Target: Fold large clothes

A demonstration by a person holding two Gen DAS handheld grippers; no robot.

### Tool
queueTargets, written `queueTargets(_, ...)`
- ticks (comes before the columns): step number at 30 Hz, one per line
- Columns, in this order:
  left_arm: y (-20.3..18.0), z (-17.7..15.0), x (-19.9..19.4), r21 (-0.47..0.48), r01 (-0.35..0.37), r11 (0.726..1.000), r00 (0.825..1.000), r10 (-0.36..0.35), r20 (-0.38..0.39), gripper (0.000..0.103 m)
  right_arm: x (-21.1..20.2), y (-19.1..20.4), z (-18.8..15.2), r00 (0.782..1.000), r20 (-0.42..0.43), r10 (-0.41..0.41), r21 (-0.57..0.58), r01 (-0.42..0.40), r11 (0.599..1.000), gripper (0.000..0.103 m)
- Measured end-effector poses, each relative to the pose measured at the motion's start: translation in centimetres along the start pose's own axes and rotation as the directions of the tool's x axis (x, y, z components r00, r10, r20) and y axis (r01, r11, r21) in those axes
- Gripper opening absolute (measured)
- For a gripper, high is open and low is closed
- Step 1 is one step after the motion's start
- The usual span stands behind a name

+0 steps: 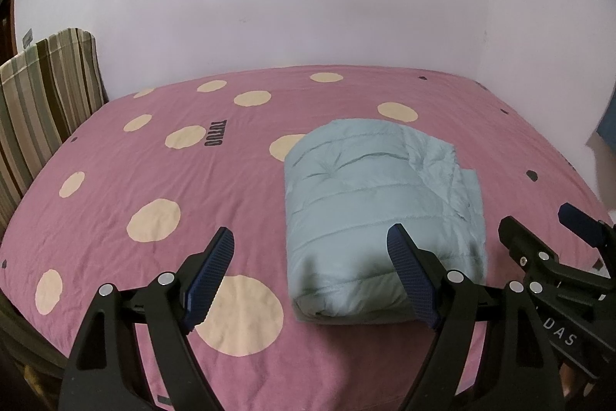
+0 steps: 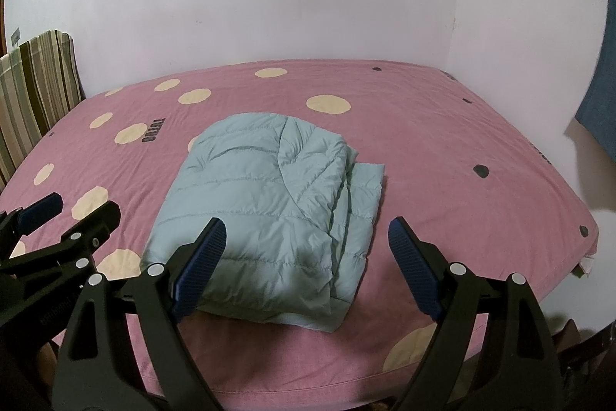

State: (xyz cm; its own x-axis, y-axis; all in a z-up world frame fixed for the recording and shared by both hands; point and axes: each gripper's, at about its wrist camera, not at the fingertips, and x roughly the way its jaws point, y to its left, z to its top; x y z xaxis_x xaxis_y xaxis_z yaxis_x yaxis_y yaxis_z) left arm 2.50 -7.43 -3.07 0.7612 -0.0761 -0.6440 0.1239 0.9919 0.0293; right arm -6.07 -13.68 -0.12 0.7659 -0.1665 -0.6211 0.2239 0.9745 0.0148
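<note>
Light blue quilted puffer jacket (image 1: 381, 207) lay folded into a compact bundle on the bed (image 1: 161, 156), roughly mid-mattress and toward the near edge. Bed sheet was pink with cream dots and a few small dark dots; dark printed lettering (image 1: 215, 133) sat left of the jacket, well apart from it. Folded layers stacked with edges showing along the jacket's right side in the right wrist view.

Left gripper (image 1: 312, 272) hovered above the near edge of the bed, fingers spread wide, nothing between them; its right finger overlapped the jacket's near right corner in the picture, contact could not be told. Right gripper (image 2: 308, 268) hovered just beside it, fingers also spread wide and empty, left finger in front of the jacket's near left part, contact unclear there too. Each gripper showed at the side of the other's view.

Striped cushion or headboard cover (image 1: 42, 95) stood at the far left of the bed against the white wall (image 1: 308, 6). Something blue (image 2: 600, 95) hung at far right edge.
</note>
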Motion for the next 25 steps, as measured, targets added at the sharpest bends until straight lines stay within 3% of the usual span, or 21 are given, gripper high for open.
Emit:
queueTargets(7,-0.3,-0.2,0.0,0.023,-0.007,1.0,1.0,0.007,0.016,0.081,0.4,-0.4,0.0,1.0,-0.006,0.002,-0.005,-0.002,1.0,0.086)
queueTargets(9,-0.1,-0.2,0.1,0.008,-0.032,0.999,0.999,0.032,0.019,0.088,0.5,-0.6,0.0,1.0,-0.006,0.0,-0.003,0.0,1.0,0.086)
queueTargets(11,0.1,-0.3,0.2,-0.004,-0.025,1.0,0.999,0.025,0.024,0.088,0.6,-0.8,-0.1,1.0,-0.008,0.003,-0.003,-0.003,1.0,0.086)
queueTargets(15,0.5,-0.3,1.1,-0.014,0.015,1.0,1.0,-0.015,-0.012,0.088,0.7,-1.0,-0.1,1.0,-0.009,0.006,-0.005,-0.006,1.0,0.086)
queueTargets(17,0.9,-0.3,1.6,-0.017,-0.007,1.0,1.0,0.007,-0.017,0.088,0.8,-1.2,0.0,1.0,-0.006,0.005,-0.003,-0.006,1.0,0.086)
queueTargets(22,3.8,-0.2,3.8,-0.079,-0.02,0.997,0.997,0.014,-0.077,0.088,1.9,-2.8,0.3,1.0,-0.004,-0.018,0.028,0.019,0.999,0.087)
queueTargets(25,8.0,-0.5,6.4,-0.146,-0.109,0.983,0.988,0.09,-0.125,0.088,3.6,-5.5,0.6,0.998,-0.015,-0.059,0.075,0.06,0.995,0.091)
